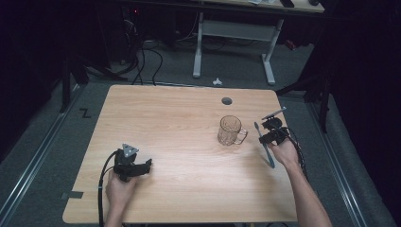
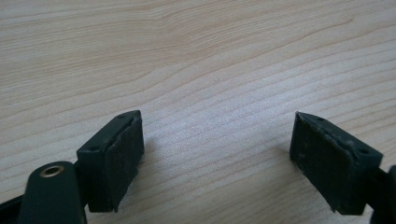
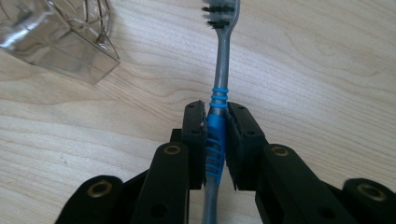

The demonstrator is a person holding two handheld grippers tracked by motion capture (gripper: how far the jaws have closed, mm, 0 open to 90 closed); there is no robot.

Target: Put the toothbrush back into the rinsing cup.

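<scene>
The toothbrush's (image 3: 219, 100) bristle tip was cut off. Right of the glass mug (image 1: 231, 130), the right hand-held gripper (image 1: 265, 131) clamped it; the left hand-held gripper (image 2: 217, 154) gaped empty on the tabletop (image 1: 179, 123).

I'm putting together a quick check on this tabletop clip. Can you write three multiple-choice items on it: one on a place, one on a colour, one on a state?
1. Where does the glass mug stand relative to the right gripper?
A. To its left in the high view
B. Between its jaws
C. On the floor

2. What colour is the grip section of the toothbrush?
A. Red
B. Blue
C. Yellow

3. How do the jaws of the left gripper stand?
A. Clamped on the mug handle
B. Shut on the toothbrush
C. Apart, with nothing between them

Answers:
1 A: in the high view the mug stands on the table just left of the right gripper.
2 B: the right gripper view shows blue ribbing where the jaws clamp the grey handle.
3 C: the left gripper view shows bare wood between the two pads.
</scene>
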